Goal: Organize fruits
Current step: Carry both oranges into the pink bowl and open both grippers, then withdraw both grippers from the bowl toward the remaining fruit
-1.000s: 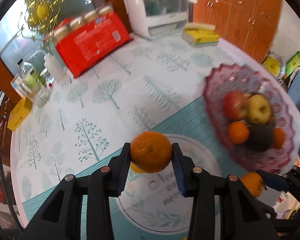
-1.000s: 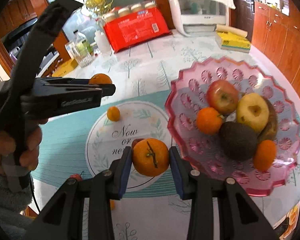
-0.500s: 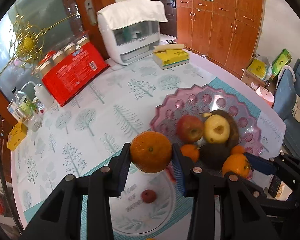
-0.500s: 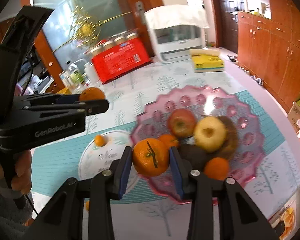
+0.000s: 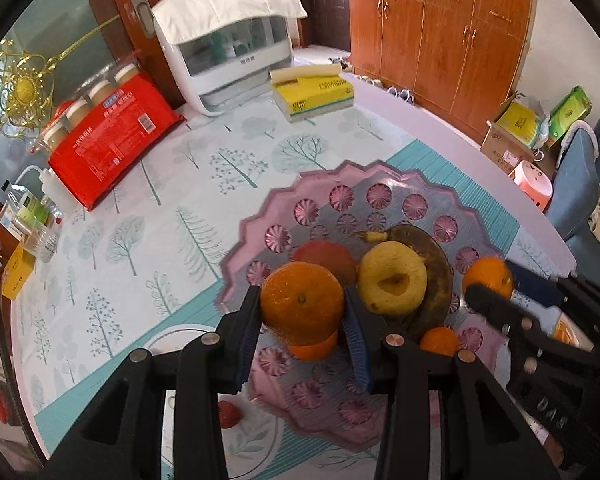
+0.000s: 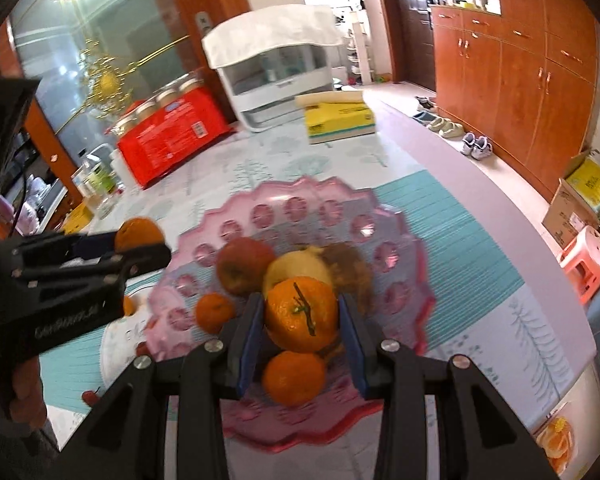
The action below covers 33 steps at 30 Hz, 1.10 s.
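A scalloped pink plate [image 5: 252,220] [image 6: 400,216] holds a red apple [image 5: 328,254] [image 6: 242,266], a yellow apple [image 5: 392,278], a dark brown fruit and some small oranges [image 5: 440,340] [image 6: 214,312]. My left gripper [image 5: 302,312] is shut on a large orange [image 5: 302,302] above the plate's near left part. My right gripper [image 6: 302,320] is shut on a stemmed orange [image 6: 302,314] above the fruit pile, with another orange [image 6: 294,376] lying below it. Each gripper shows in the other's view, holding its orange [image 5: 488,274] [image 6: 138,232].
A small red fruit [image 5: 228,414] lies on the round white placemat [image 5: 180,340] left of the plate. Farther back stand a red package [image 5: 108,148], a white appliance [image 5: 228,60], a yellow box [image 5: 316,94] and bottles [image 5: 32,216]. The table edge curves close on the right.
Both grippers have carried their oranges from over the round placemat to the right, over the pink plate. The jaws have stayed shut on the fruit.
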### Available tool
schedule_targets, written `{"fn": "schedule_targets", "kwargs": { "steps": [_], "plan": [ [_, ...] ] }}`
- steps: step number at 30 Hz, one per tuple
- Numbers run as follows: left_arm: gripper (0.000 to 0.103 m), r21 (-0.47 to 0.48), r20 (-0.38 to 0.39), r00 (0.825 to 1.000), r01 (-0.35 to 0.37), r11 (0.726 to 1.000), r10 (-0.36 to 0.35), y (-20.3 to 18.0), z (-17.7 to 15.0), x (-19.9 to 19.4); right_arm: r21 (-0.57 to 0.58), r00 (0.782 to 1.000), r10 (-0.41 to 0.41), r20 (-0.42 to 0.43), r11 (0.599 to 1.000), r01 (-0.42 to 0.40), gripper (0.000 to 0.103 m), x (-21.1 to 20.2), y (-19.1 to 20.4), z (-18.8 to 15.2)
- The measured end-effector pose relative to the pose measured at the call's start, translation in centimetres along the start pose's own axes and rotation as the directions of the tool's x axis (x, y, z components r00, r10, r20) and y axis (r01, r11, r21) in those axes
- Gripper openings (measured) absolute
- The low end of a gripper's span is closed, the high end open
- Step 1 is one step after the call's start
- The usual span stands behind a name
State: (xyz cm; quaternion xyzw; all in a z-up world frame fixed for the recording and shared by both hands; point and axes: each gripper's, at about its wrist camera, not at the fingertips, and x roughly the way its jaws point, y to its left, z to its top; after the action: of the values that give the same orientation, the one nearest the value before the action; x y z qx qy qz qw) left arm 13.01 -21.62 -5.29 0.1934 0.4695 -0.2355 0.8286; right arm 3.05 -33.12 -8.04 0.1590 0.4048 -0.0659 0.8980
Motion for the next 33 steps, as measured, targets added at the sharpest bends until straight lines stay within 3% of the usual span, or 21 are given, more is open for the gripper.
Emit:
{"fn": "schedule_targets", "kwargs": {
  "steps": [9, 26, 31, 33],
  "plan": [
    [0.039, -0.006, -0.087, 0.996, -0.025, 1.0, 0.024, -1.4, 0.1, 3.0, -0.015, 0.999, -0.027, -0.02, 1.0, 0.027, 0.038, 2.1, -2.2, 1.5],
    [0.042, -0.021, -0.184, 0.981, -0.071, 0.997, 0.066, -1.3, -0.2, 5.3, -0.072, 0.998, -0.048, -0.032, 0.996, 0.046, 0.04, 4.3, -1.8, 2.2],
    [0.078, -0.029, -0.162, 0.983, -0.088, 0.996, 0.082, -1.1, -0.1, 4.8, -0.089, 0.998, -0.061, -0.003, 0.994, 0.06, 0.055, 4.1, -1.5, 2.3],
    [0.079, -0.034, -0.154, 0.984, -0.096, 0.995, 0.09, -0.9, -0.1, 4.6, -0.098, 0.998, -0.066, 0.01, 0.993, 0.066, 0.056, 4.0, -1.3, 2.3]
  ]
}}
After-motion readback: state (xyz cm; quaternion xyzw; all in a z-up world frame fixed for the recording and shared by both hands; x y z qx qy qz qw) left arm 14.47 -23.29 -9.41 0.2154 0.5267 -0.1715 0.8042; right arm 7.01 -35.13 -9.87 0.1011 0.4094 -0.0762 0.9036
